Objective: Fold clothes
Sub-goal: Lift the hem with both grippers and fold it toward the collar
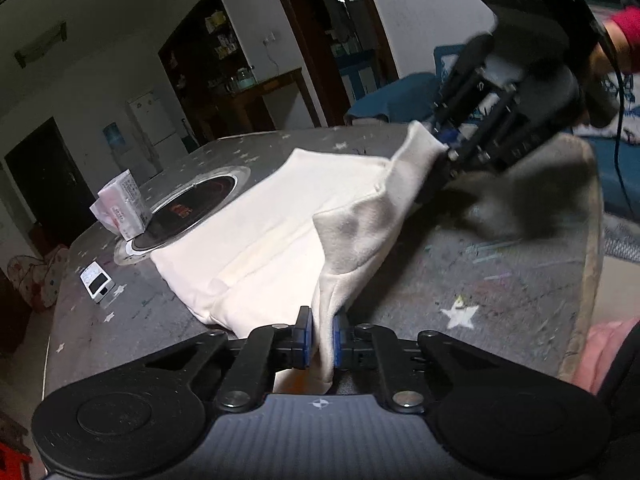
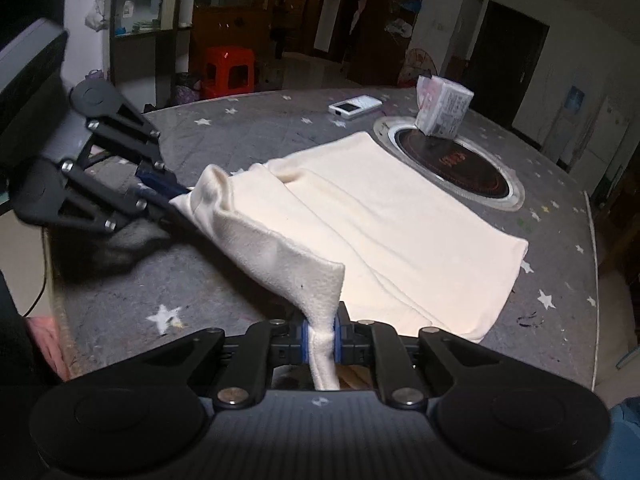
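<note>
Held by two corners: cream garment point(image 1: 256, 236), near edge lifted off the worktop point(image 1: 500, 280), far part spread flat beside the round inset cooktop point(image 1: 188, 208). Draped a little over the cooktop's metal rim on the side nearest the tongs. Pinched tight in the left tongs point(image 1: 322, 334), one corner of the fabric, gathered into a narrow fold between the blue pads and trailing below them. Clamped likewise in the right tongs point(image 2: 322, 338), the other near corner, bunched and hanging down past the pads. Kept apart from each other, the two pairs of tongs, probably to hold the raised edge taut and straight, ready to be carried toward the cooktop and laid over the flat half. Slack and sagging in the middle of the lifted edge, so likely in need of more spread before laying down. Standing on the cooktop's far rim: a tissue pack point(image 2: 442, 110). Lying just beyond the cooktop: a small white device point(image 2: 354, 107). Both clear of the cloth, though close enough to the fold's landing place to matter.
</note>
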`<action>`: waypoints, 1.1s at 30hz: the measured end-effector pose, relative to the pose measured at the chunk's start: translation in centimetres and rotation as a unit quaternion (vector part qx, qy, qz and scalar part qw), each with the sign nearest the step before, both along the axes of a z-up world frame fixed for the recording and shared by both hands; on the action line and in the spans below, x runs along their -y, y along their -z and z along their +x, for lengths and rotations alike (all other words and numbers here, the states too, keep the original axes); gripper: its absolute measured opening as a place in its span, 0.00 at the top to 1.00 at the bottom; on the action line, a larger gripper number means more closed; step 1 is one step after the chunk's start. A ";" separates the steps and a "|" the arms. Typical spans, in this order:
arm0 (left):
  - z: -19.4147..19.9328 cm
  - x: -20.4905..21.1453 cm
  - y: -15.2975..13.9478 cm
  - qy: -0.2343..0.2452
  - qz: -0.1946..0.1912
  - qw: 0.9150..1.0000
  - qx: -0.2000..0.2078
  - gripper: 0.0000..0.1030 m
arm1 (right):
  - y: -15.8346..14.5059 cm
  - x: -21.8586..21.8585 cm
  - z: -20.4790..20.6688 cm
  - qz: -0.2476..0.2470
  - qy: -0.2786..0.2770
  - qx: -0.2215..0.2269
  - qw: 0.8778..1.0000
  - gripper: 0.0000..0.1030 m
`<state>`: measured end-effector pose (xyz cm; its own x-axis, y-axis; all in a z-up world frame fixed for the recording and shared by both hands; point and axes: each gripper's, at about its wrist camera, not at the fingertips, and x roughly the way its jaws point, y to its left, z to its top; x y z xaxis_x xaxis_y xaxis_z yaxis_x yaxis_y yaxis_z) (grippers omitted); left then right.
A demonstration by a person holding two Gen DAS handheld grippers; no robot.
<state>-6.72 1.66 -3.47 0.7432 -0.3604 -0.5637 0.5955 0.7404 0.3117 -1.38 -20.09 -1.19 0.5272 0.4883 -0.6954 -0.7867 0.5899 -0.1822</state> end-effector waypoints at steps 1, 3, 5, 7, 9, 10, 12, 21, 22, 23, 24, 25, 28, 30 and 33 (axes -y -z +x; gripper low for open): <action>-0.2 -0.2 -0.4 0.000 -0.005 1.000 -0.002 0.90 | -0.2 0.1 -0.4 0.002 -0.003 0.002 1.000 0.91; -1.0 -0.5 -1.2 0.005 -0.010 1.000 -0.004 0.90 | -0.6 0.3 -1.2 0.004 -0.008 0.003 1.000 0.91; -2.1 -0.8 -2.1 0.013 -0.011 1.000 -0.008 0.90 | -1.5 0.5 -2.3 0.003 -0.018 0.000 1.000 0.91; -3.2 -1.1 -3.1 0.021 -0.012 1.000 -0.014 0.90 | -2.5 0.7 -3.7 0.002 -0.032 -0.004 0.999 0.91; -4.6 -1.5 -4.1 0.029 -0.018 0.999 -0.023 0.90 | -3.5 0.9 -5.1 0.003 -0.045 -0.011 0.999 0.91; -5.4 -1.8 -4.7 0.033 -0.021 0.999 -0.028 0.90 | -4.1 0.9 -5.9 0.003 -0.051 -0.015 0.999 0.91; -7.0 -2.2 -5.8 0.040 -0.031 0.998 -0.039 0.90 | -5.1 1.2 -7.3 0.008 -0.060 -0.028 0.998 0.91; -6.4 -2.5 -8.2 0.030 -0.055 0.996 -0.068 0.90 | -8.0 1.2 -8.4 0.013 -0.066 -0.076 0.995 0.91; -5.6 -2.5 -8.2 0.025 -0.060 0.995 -0.072 0.90 | -8.1 1.2 -7.9 0.016 -0.063 -0.077 0.995 0.91; -4.7 -2.5 -8.2 0.020 -0.064 0.995 -0.077 0.90 | -8.1 1.2 -6.9 0.019 -0.055 -0.079 0.995 0.91; -3.9 -2.6 -8.2 0.016 -0.068 0.994 -0.081 0.90 | -8.1 1.2 -6.3 0.021 -0.051 -0.081 0.995 0.91; -2.9 -2.6 -8.1 0.012 -0.070 0.994 -0.086 0.90 | -8.1 1.3 -5.3 0.023 -0.045 -0.084 0.995 0.91; 0.1 -2.6 -7.7 0.001 -0.072 0.992 -0.101 0.90 | -7.9 1.4 -2.3 0.026 -0.030 -0.091 0.995 0.91; 2.1 -2.4 -7.3 -0.008 -0.073 0.992 -0.107 0.90 | -7.6 1.4 -0.4 0.024 -0.021 -0.093 0.995 0.91; 5.1 -2.3 -6.5 -0.026 -0.086 0.988 -0.128 0.90 | -5.9 1.4 1.9 0.026 -0.003 -0.100 0.995 0.91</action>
<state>-1.64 3.92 3.05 0.6045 -0.4325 -0.6690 0.5985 0.8008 0.0231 0.49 -21.51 4.68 0.3780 0.5295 -0.7595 -0.8074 0.5899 0.0094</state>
